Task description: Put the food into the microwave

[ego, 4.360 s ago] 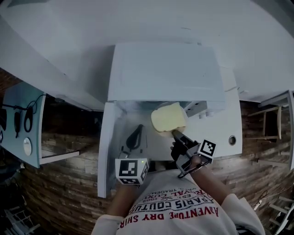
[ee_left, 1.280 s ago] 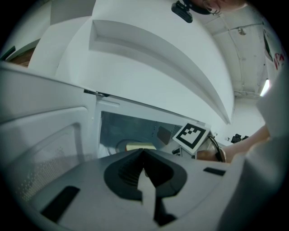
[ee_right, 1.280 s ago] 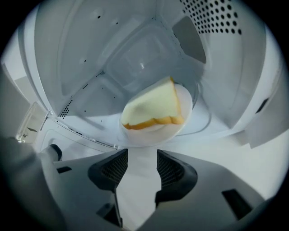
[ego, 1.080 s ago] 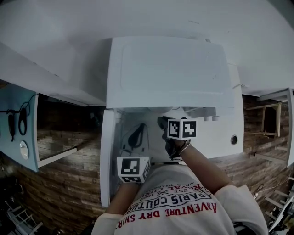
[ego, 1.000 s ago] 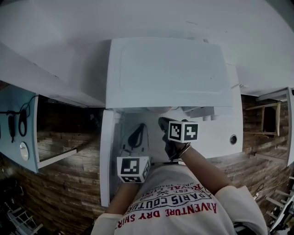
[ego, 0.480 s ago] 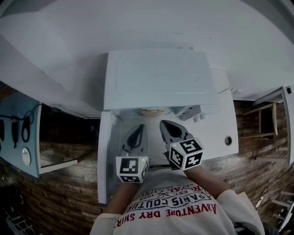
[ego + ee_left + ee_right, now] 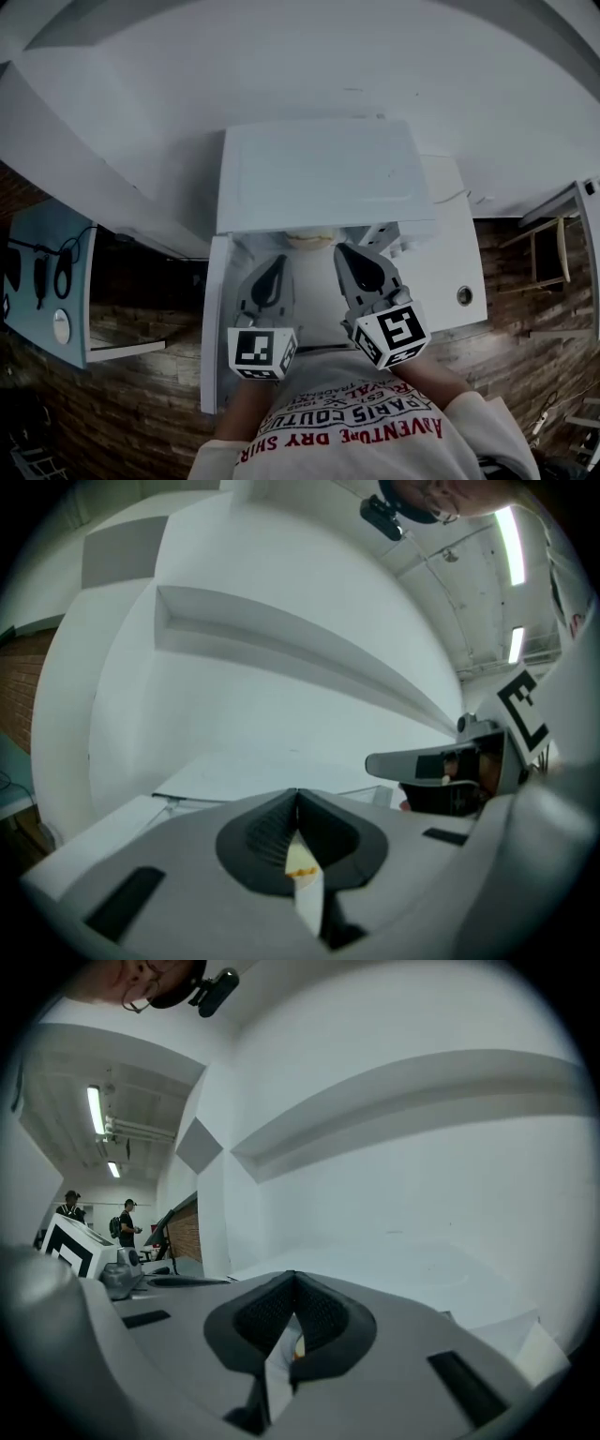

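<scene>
One pale yellow piece of food [image 7: 309,240] lies just inside the mouth of the microwave [image 7: 323,173], with only its near edge showing. It looks soft, light and easily dented, so pinch it gently by that edge if you must shift it. The microwave is a smooth white box, its door [image 7: 212,328] swung open leftwards. Your left hand-held gripper [image 7: 277,262] and right hand-held gripper [image 7: 345,251] hang in front, each pressed together on nothing.

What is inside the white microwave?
A pale yellow piece of food shows at the opening. The top of the microwave covers the rest of it and the deeper cavity.
</scene>
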A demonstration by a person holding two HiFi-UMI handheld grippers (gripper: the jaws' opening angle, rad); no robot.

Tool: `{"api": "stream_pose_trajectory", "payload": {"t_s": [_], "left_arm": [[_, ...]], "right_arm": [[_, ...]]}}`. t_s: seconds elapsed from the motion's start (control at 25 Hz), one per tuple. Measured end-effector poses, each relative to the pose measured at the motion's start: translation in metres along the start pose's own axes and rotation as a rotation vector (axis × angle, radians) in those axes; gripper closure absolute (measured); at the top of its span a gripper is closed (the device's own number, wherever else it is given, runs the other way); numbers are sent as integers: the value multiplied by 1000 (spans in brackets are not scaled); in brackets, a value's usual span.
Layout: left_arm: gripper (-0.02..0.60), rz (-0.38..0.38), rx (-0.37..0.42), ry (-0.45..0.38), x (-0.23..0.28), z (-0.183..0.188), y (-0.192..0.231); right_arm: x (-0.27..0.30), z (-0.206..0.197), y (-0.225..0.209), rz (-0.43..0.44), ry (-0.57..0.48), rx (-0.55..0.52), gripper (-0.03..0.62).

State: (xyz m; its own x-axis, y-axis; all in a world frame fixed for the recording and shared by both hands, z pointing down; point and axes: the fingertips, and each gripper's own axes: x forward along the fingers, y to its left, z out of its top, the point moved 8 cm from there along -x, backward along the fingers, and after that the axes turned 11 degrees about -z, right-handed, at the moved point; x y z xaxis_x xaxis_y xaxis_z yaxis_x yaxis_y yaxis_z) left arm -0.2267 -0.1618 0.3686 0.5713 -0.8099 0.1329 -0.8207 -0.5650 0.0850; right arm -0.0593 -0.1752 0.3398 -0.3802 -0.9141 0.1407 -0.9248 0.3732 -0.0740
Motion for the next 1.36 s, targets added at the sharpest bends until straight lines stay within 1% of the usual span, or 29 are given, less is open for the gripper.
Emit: {"api": "stream_pose_trajectory", "payload": {"t_s": [0.12,0.2,0.48,0.76,0.84,1.12,1.36], "left_arm": [[575,-18,67,-25,-2,9,-6],[575,-16,80,-36,-4,12,-8],[575,-20,87,-49,-4,15,-12],[575,4,82,-59,-3,14,-12],[575,18,71,-57,-2,10,-12],[575,24,50,-53,0,7,-12],[575,32,40,-31,5,6,-9]], "right_arm": [[-2,4,2,11,-18,-13,582],[-2,2,2,18,-15,-13,582],[-1,-3,2,25,9,-10,582],[1,-8,0,31,32,0,582],[1,-10,0,35,41,0,582],[5,-17,-5,29,72,-2,582],[11,-22,-9,38,96,5,582]]}}
